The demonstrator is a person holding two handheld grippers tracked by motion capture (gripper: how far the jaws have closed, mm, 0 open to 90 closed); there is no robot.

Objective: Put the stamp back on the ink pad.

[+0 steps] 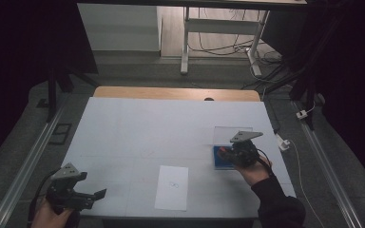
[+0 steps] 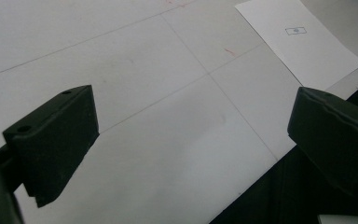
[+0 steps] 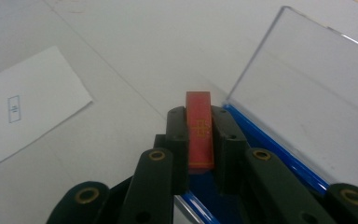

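Red block (image 3: 200,128) clamped between the jaws of the right tool (image 3: 199,122), above the blue box (image 3: 261,140) with its clear lid (image 3: 307,93) raised. Paper sheet (image 1: 172,187) lies nearby on the surface (image 1: 138,128). Left tool (image 2: 186,140) stands wide, holding nothing.

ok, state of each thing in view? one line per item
right gripper: shut on the red block, over the blue box.
red block: clamped between the jaws, standing on edge.
blue box: open, clear lid raised upright.
left gripper: open, nothing between the jaws, over the table's near edge.
paper sheet: lying flat on the table.
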